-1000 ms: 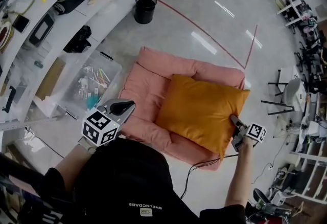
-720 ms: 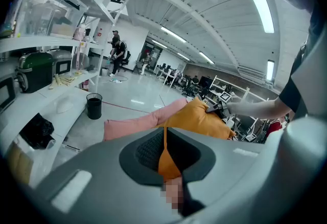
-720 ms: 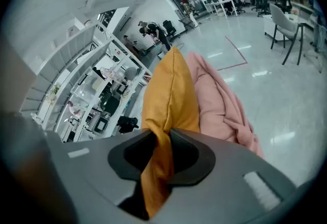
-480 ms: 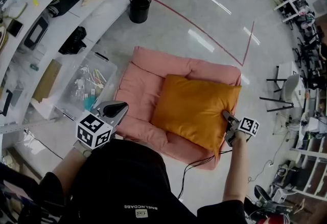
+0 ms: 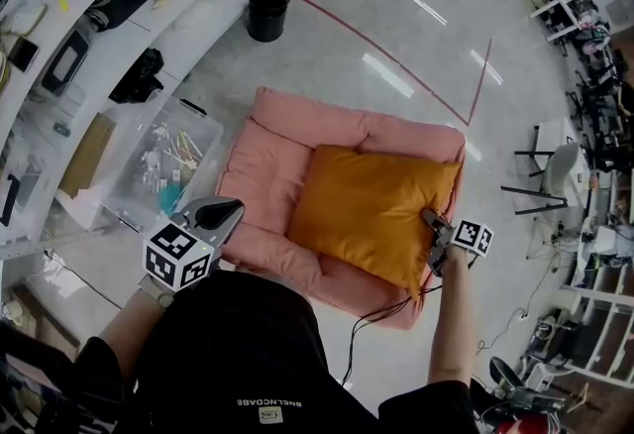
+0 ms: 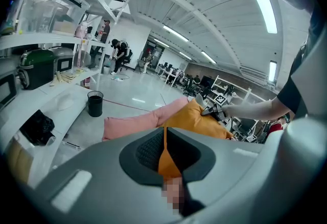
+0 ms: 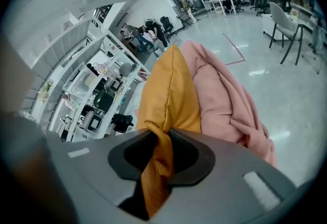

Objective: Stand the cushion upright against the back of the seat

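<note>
R claw (image 5: pixel 429 218) tight on rt edge of cushion (image 5: pixel 371 209); L claw (image 5: pixel 224 213) closed, empty, by seat (image 5: pixel 263 155) front edge

text: one line on black shirt (image 5: pixel 265 403) | upside down, unreadable

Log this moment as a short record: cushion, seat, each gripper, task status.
cushion: orange, lying across the seat, not upright
seat: pink, padded rim all round
right gripper: shut on the cushion's right edge, fabric pinched between its jaws
left gripper: jaws together, holding nothing, apart from the cushion at the seat's near left side
nearby: black bin beyond the seat
task status: cushion not yet stood against the seat's back
</note>
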A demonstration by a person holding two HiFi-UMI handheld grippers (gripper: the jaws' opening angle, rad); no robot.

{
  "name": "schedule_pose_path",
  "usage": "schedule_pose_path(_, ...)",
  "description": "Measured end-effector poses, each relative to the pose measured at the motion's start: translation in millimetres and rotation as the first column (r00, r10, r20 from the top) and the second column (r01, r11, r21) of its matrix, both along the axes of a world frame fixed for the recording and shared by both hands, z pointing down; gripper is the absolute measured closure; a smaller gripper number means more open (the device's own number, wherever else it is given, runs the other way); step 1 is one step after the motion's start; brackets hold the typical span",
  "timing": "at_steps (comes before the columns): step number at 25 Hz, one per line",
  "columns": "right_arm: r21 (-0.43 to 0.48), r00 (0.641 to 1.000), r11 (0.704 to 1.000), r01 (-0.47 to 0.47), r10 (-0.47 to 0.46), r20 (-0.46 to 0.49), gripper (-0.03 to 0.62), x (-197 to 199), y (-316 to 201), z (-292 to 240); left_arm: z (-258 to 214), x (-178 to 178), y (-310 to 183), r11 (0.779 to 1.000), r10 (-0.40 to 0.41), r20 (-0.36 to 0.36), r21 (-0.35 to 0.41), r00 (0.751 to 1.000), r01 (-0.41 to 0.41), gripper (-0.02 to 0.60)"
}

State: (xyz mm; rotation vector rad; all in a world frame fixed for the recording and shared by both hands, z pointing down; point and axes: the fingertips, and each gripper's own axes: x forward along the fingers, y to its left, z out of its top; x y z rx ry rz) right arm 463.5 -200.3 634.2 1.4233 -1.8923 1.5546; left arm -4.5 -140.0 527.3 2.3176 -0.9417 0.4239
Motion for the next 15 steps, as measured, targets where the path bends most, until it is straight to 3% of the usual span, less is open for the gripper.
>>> schedule_pose_path(9, -0.004, 0.999, 0.999, -0.034, 0.034, -0.024, 0.502, 5, -1, 14, 0, -3, 3, 1.000, -0.004, -0.008, -0.001, 1.000, 0.004, 0.548)
schedule_pose_path(15, 0.024, 0.998, 0.998, -0.065, 0.065, -0.011, 0.450, 8, 0, 13, 0, -9, 6, 1.000, 0.003, -0.017, 0.000, 1.000, -0.003, 0.548)
